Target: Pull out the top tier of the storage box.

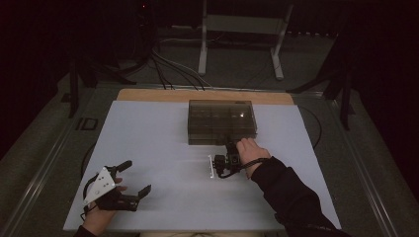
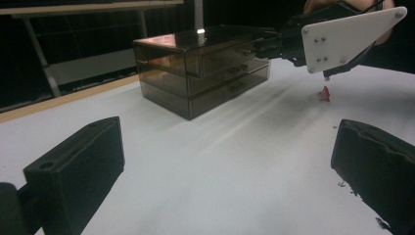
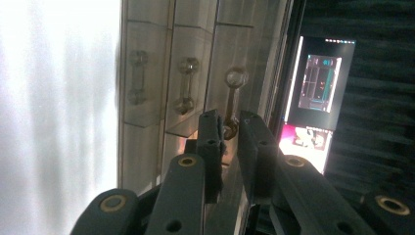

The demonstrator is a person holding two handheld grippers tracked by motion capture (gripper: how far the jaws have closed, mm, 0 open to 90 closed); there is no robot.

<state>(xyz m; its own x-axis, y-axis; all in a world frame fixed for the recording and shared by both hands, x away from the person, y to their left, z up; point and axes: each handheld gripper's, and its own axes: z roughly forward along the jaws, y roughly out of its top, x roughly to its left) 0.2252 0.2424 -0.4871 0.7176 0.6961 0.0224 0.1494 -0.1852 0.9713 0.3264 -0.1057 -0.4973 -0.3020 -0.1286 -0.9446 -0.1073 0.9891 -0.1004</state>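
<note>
White table, right tool pinching drawer handle

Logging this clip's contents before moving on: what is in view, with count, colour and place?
drawer box: 1, smoky clear, far middle of the table, three drawers stacked
drawer handles: 3, clear
table: 1, white top, wooden far edge
small red thing: 1, on the table under the right tool
frame: 1, white, on the floor behind the table
screen: 1, lit, beyond the box
left tool: open, near left of the table
right tool: shut on the top drawer's handle
</note>
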